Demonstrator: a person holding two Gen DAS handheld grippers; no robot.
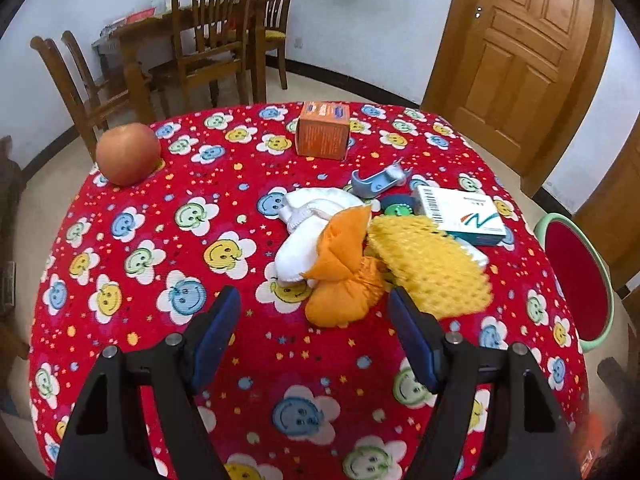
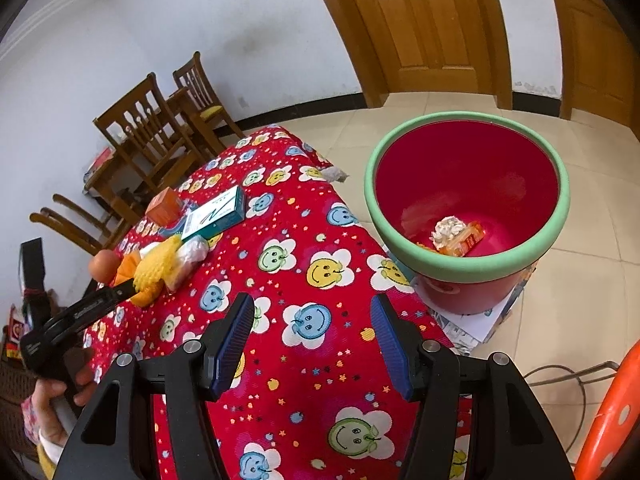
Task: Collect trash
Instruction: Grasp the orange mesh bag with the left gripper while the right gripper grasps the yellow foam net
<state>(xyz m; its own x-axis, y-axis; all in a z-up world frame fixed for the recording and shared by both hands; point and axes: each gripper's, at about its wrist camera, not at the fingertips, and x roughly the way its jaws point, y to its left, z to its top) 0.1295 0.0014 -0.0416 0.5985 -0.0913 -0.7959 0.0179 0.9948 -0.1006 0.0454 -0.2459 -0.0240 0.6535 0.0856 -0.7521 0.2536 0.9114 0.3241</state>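
Observation:
A pile of trash lies on the red flowered tablecloth (image 1: pixel 160 280): orange peel (image 1: pixel 340 276), a yellow foam fruit net (image 1: pixel 432 268), white foam wrap (image 1: pixel 308 232), a white and teal box (image 1: pixel 460 214), a grey plastic piece (image 1: pixel 378 180) and an orange box (image 1: pixel 323 130). My left gripper (image 1: pixel 314 312) is open and empty, just short of the peel. My right gripper (image 2: pixel 312 320) is open and empty over the table's edge, near the red bin with a green rim (image 2: pixel 468 276). The bin holds a crumpled white wad and an orange wrapper (image 2: pixel 458 236).
An apple (image 1: pixel 128 154) sits at the table's far left. Wooden chairs (image 1: pixel 212 32) and a table stand behind, with doors (image 1: pixel 520 48) at the right. In the right wrist view the left gripper (image 2: pixel 80 312) shows by the pile, and an orange stool (image 2: pixel 612 408) stands at the lower right.

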